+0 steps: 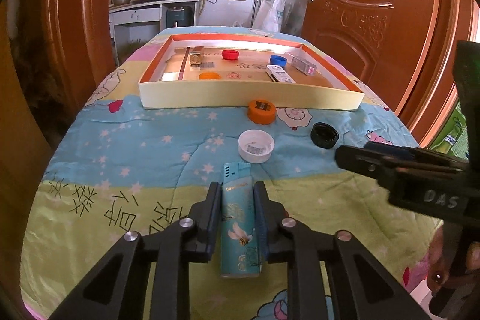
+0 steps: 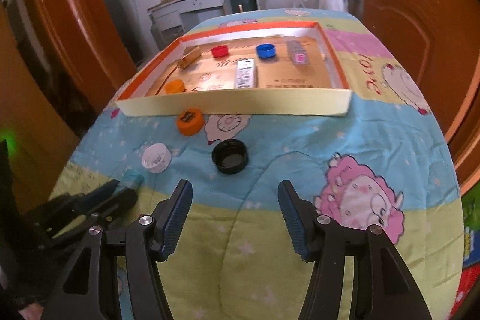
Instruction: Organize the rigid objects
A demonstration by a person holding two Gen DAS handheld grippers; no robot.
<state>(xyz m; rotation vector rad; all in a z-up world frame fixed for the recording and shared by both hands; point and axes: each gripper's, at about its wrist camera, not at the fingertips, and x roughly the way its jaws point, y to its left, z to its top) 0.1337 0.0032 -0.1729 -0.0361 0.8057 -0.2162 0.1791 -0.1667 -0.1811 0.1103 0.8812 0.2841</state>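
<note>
A teal lighter (image 1: 238,218) lies on the quilt, pointing away from me. My left gripper (image 1: 237,188) is shut on it, a pad against each long side. Beyond it sit a white cap (image 1: 256,146), an orange cap (image 1: 261,111) and a black cap (image 1: 324,135), all loose on the quilt. In the right wrist view my right gripper (image 2: 235,191) stands open with nothing between its fingers. The black cap (image 2: 229,160) lies just ahead of it. A shallow cream tray (image 1: 246,96) with an orange inner rim lies further back.
The tray holds a red cap (image 1: 230,54), a blue cap (image 1: 278,60), an orange cap (image 1: 209,76), a gold box (image 1: 196,56), a white box (image 1: 280,74) and a clear box (image 1: 301,62). Brown doors (image 1: 360,5) flank the table. A kitchen counter stands behind.
</note>
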